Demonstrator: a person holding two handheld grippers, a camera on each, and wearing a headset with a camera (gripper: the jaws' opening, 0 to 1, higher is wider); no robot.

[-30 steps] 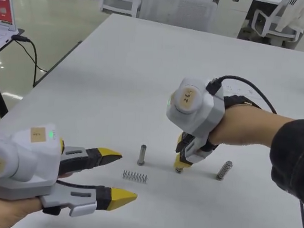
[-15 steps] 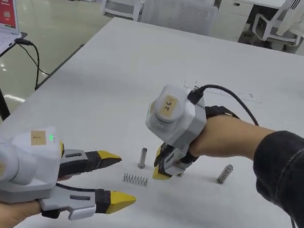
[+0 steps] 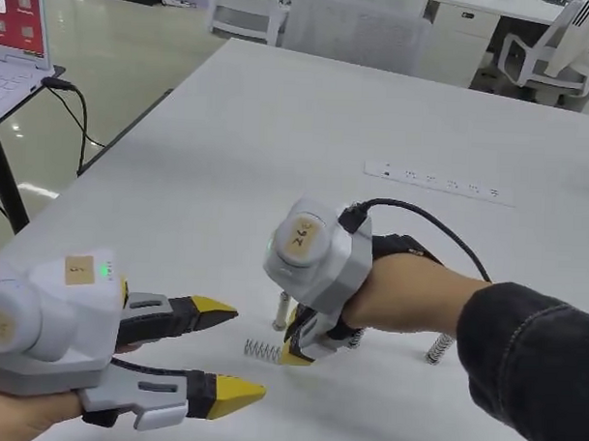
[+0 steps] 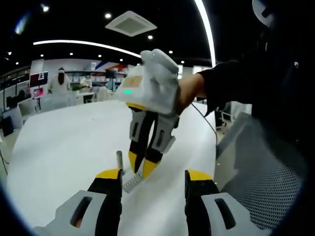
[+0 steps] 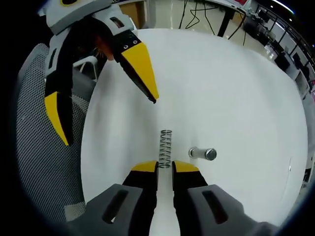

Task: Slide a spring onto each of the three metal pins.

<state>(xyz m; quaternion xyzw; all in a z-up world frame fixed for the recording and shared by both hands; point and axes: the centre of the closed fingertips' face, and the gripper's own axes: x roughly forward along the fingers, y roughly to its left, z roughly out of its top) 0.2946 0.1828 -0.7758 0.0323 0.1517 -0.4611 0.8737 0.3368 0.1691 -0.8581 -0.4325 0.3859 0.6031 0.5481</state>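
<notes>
Where the right claw [image 5: 165, 167] points down at the white bench [image 3: 278, 133], its two yellow-tipped jaws stand almost together, leaving only a slim gap. The near end of a loose spring [image 5: 166, 145] sits in that gap; whether the tips pinch it or merely straddle it I cannot tell. That spring lies flat on the bench and runs straight out from the tips. Just beside it, not touching, a bare metal pin [image 5: 203, 153] stands upright. In the head view a second pin [image 3: 443, 336] stands farther to the person's right, past the right wrist, and a fitted spring [image 3: 435, 351] coils round its shaft. Between those two pins, under the wrist, a bit of coil shows, too hidden to make out. A black cable [image 3: 420, 220] loops back from the right claw's grey housing toward a dark sleeve [image 3: 531, 374]. On the near left, the left claw [image 3: 234, 349] hovers over the bench, its tips aimed toward the loose spring, jaws spread wide and empty. Farther off on the bench lies a white power strip [image 3: 436, 179], and an open laptop [image 3: 16, 27] shows at the far left, off the bench.
</notes>
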